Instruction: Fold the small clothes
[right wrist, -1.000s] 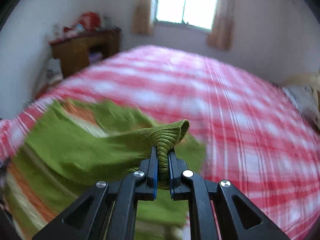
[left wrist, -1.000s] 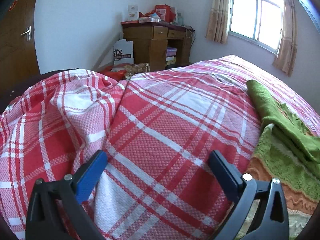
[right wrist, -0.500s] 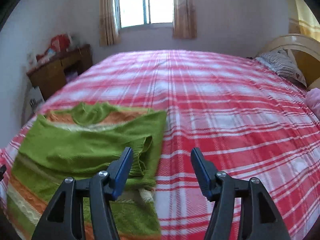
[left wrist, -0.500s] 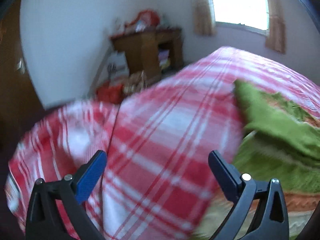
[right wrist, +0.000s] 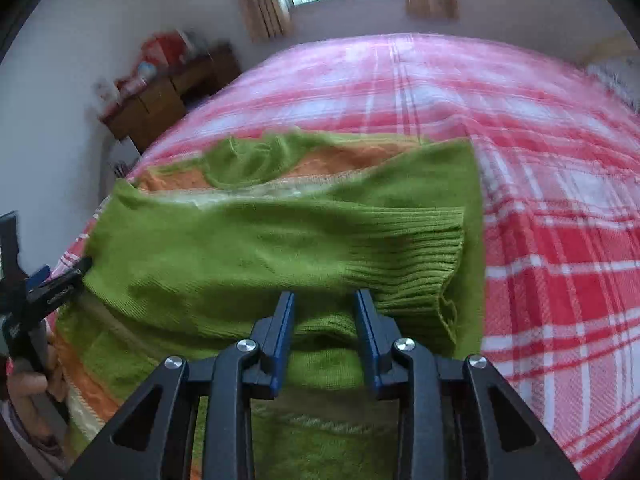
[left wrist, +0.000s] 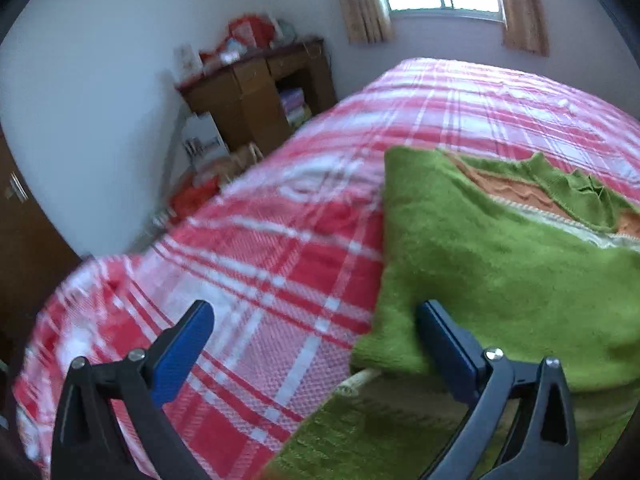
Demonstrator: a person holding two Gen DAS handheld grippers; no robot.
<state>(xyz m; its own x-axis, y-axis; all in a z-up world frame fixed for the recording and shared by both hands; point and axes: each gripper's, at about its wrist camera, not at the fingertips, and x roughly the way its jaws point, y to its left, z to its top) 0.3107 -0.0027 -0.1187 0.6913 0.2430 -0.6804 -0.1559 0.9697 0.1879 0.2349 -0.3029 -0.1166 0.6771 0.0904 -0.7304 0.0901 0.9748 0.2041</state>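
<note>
Two hand-held grippers over green sweater (right wrist: 248, 256), frame centre, on bed (right wrist: 560, 200). Right hand-held gripper (right wrist: 325, 320): sleeve cuff released, jaws closing again, nothing pinched. Left hand-held gripper (left wrist: 316, 340): spread, nearing sweater edge; next fold pending.

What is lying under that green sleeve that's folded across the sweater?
Under the green sleeve lies the sweater's striped body, orange and cream bands showing above and below it. The red plaid bedspread is beneath everything. What the sleeve covers is hidden.
</note>
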